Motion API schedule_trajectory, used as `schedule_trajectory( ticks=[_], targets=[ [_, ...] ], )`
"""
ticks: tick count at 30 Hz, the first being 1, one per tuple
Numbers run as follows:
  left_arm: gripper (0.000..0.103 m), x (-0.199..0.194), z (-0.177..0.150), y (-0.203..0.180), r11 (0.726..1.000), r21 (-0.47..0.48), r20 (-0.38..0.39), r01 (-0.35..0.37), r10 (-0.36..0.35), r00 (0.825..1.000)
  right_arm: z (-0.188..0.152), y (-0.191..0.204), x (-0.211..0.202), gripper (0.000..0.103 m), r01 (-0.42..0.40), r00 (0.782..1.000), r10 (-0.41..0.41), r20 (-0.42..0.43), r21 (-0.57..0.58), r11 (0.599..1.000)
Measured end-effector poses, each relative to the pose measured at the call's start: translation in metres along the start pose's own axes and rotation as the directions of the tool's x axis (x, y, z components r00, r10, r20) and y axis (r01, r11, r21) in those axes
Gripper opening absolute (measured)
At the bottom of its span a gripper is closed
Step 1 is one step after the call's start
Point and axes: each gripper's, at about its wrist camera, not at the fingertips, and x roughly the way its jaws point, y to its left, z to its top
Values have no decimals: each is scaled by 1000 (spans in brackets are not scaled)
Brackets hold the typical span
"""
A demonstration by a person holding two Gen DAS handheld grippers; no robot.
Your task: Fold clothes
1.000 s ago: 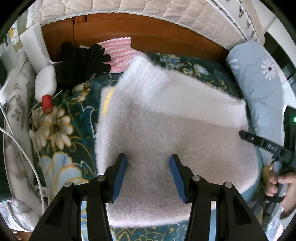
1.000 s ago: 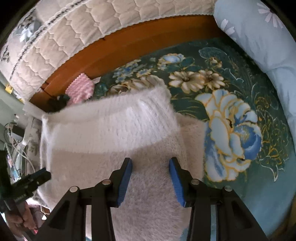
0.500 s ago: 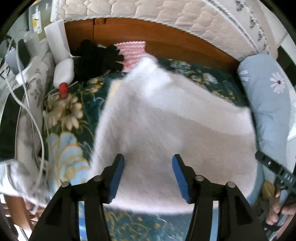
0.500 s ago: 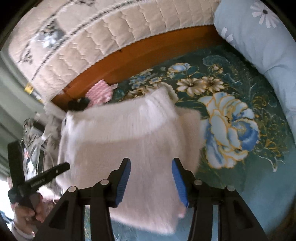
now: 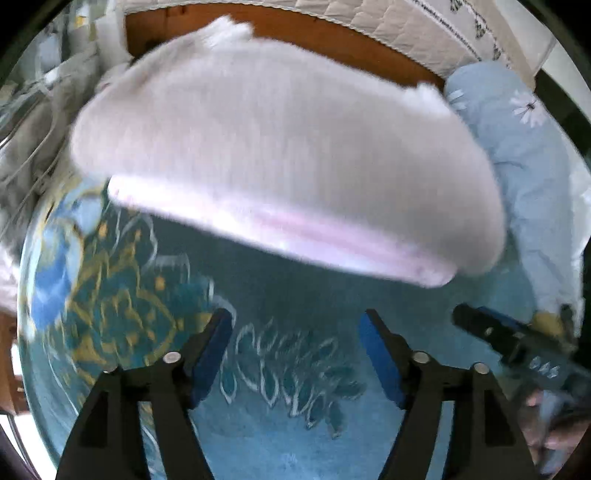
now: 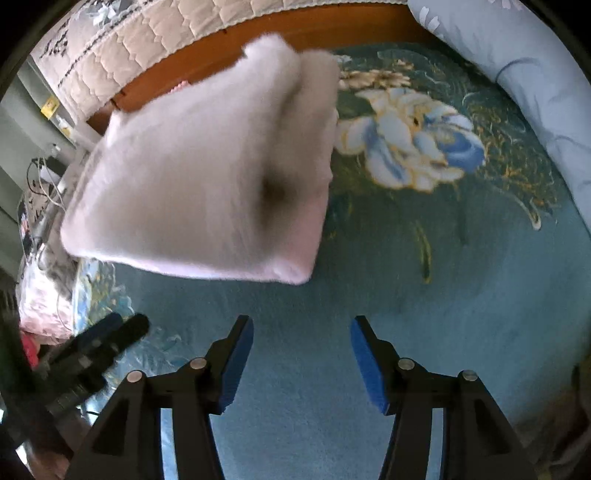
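A fluffy white folded sweater (image 5: 288, 147) fills the far half of the left wrist view, motion-blurred, its pinkish near edge turned up toward me. In the right wrist view the same sweater (image 6: 207, 177) is a thick folded block that looks raised off the teal floral bedspread (image 6: 443, 295); whether it touches the bed I cannot tell. My left gripper (image 5: 295, 321) is open, short of the sweater, with only bedspread (image 5: 295, 424) between its blue pads. My right gripper (image 6: 301, 325) is open too, holding nothing. Each gripper shows at the edge of the other's view: the right (image 5: 509, 339), the left (image 6: 110, 332).
A wooden bed frame (image 5: 332, 33) and quilted mattress (image 6: 147, 33) stand behind the sweater. A pale blue flowered pillow (image 5: 524, 155) lies along the right side (image 6: 517, 55). Cables and cloth clutter (image 6: 44, 177) sit at the left edge.
Both grippers, which hovered over the flat sweater, have drawn back toward me. The sweater now sits farther off, folded thicker and blurred with motion. More bare bedspread lies in front.
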Motion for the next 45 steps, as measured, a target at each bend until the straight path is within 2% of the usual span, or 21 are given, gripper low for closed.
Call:
schedule_trajectory(
  ticks=[2, 6, 11, 14, 21, 27, 45],
  targets=[
    [79, 5, -15, -5, 999, -7, 29, -33, 33, 999, -5, -1, 4, 61, 14, 1000, -14, 14, -4, 1000],
    [87, 8, -31, -21, 995, 14, 117, -103, 100, 988, -12, -3, 12, 69, 42, 998, -42, 53, -10, 999],
    [89, 17, -37, -35, 980, 30, 157, -199, 192, 969, -21, -5, 21, 73, 77, 992, -75, 103, -18, 997],
    [90, 19, -41, -39, 972, 38, 191, -230, 219, 957, -20, -4, 23, 77, 96, 986, -90, 140, -36, 995],
    [99, 24, -39, -44, 965, 61, 191, -253, 238, 952, -19, -5, 32, 85, 131, 969, -119, 215, -45, 990],
    [101, 24, -36, -44, 964, 68, 194, -258, 241, 951, -21, -4, 42, 103, 122, 963, -104, 249, -58, 991],
    [103, 22, -25, -41, 963, 61, 207, -263, 245, 947, -24, 0, 48, 103, 161, 955, -135, 264, -78, 984]
  ],
)
